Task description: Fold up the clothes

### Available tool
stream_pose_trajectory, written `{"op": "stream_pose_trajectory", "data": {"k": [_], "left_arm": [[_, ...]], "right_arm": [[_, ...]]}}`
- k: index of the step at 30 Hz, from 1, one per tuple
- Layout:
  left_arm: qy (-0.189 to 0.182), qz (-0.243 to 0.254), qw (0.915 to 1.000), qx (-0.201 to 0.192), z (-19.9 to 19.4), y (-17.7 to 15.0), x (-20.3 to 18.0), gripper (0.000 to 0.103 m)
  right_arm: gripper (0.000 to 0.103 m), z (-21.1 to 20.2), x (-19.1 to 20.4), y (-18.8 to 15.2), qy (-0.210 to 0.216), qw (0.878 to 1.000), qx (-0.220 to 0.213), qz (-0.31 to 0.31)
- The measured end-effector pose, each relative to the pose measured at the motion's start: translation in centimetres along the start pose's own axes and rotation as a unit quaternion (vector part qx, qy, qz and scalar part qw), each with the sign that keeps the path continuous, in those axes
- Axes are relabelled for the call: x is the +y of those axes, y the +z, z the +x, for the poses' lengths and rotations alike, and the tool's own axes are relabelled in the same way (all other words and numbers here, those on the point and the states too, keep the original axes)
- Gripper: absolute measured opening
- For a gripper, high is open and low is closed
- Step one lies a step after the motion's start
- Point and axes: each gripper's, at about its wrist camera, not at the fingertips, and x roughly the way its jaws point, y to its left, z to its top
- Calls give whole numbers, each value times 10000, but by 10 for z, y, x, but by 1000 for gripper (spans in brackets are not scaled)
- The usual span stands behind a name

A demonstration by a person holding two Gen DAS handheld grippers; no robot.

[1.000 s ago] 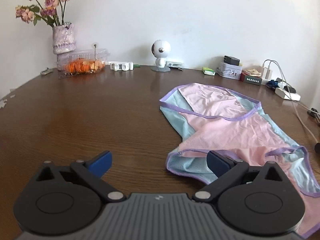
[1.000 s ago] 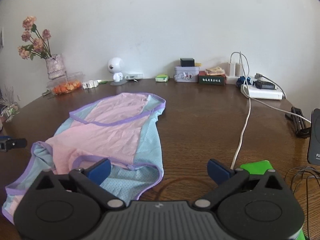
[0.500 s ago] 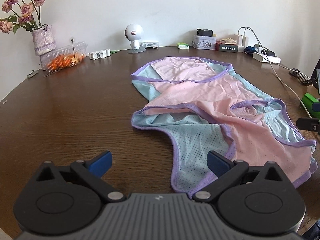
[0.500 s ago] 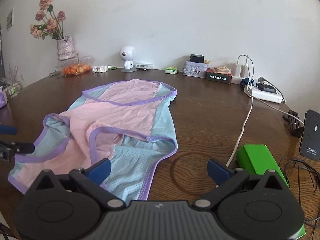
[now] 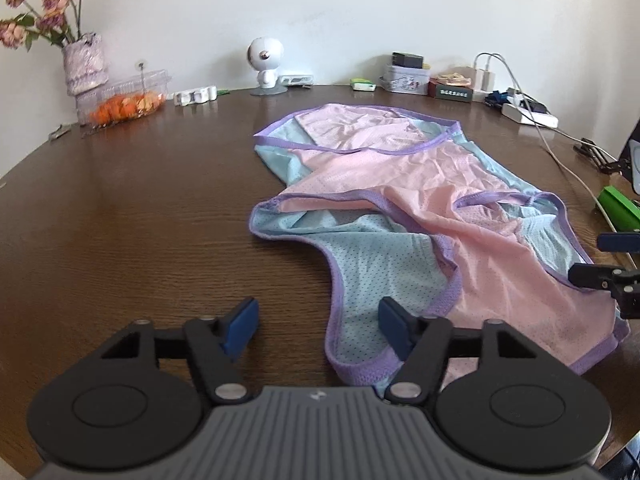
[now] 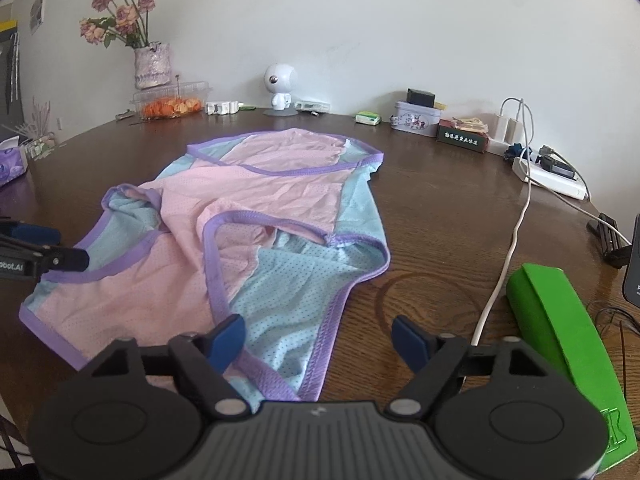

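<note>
A pink and light-blue sleeveless garment with purple trim [image 5: 420, 200] lies spread and rumpled on the round brown table [image 5: 120, 220]; it also shows in the right wrist view [image 6: 248, 216]. My left gripper [image 5: 316, 324] is open, low at the garment's near left strap, its right pad over the blue mesh. My right gripper [image 6: 318, 336] is open over the near right strap. Each gripper's tips show at the edge of the other's view, the right gripper [image 5: 600, 258] at the garment's right hem, the left gripper [image 6: 52, 248] at its left hem.
A vase of flowers [image 5: 82, 60], a plastic box of orange food [image 5: 124, 98], a white toy robot [image 5: 266, 64], tins and boxes [image 5: 408, 78] and a power strip [image 5: 528, 114] line the far edge. A white cable [image 6: 508, 248] and a green block [image 6: 560, 336] lie right.
Both grippers have pulled back toward the near table edge and lowered. The garment's near end now lies spread out toward me. Both jaws have narrowed slightly but stay open.
</note>
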Motion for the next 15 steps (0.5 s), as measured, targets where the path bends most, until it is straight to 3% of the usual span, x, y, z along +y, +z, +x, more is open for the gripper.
{"op": "stream_pose_trajectory", "data": {"k": [1, 2, 3, 15], "left_arm": [[-67, 10, 10000, 5, -1, 1, -1, 15], [-117, -8, 9999, 19, -1, 3, 0, 3], [-151, -57, 9999, 43, 0, 4, 1, 3], [-81, -472, 9988, 113, -9, -3, 19, 1]], "right_arm": [[44, -1, 0, 0, 100, 9999, 10, 24], [29, -1, 0, 1, 155, 9999, 19, 65], [5, -1, 1, 2, 100, 9999, 47, 82], [0, -7, -13, 4, -68, 9987, 139, 492]]}}
